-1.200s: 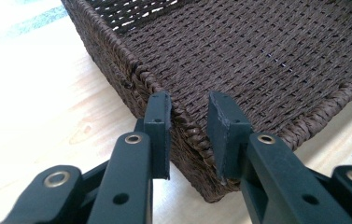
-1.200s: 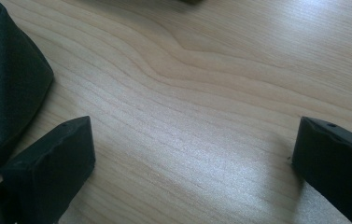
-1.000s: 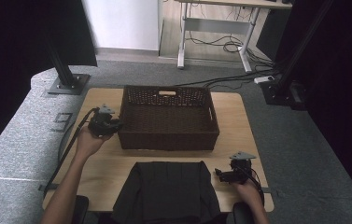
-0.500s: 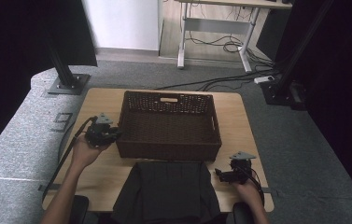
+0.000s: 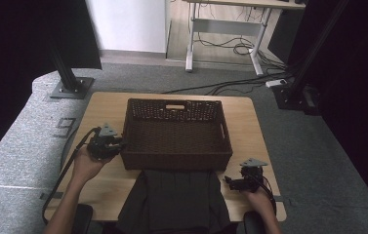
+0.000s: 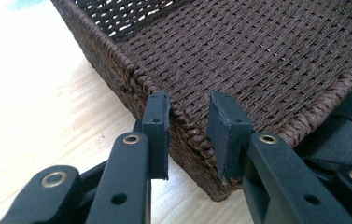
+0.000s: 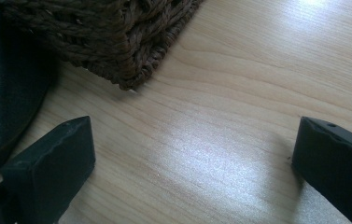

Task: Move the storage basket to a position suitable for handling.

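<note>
Count, high view:
- basket [image 5: 175, 134]: 1, woven, dark brown
- dark cloth [image 5: 174, 200]: 1, poss. folded; layers not countable at this res.
- table [image 5: 108, 105]: 1, light wood
- grippers: 2, left gripper [image 5: 104, 143] and right gripper [image 5: 244, 178], 2 jaws ea.
- hands: 2, one per gripper
- desk [image 5: 230, 5] at rear: 1

Dark brown woven basket [image 5: 175, 132], rectangular, sitting upright in the middle of the light wood table [image 5: 253, 127]. It's empty inside, with a handle slot in the far wall. Dark folded cloth [image 5: 174, 200] lies flat just in front of it, touching its near wall.
</note>
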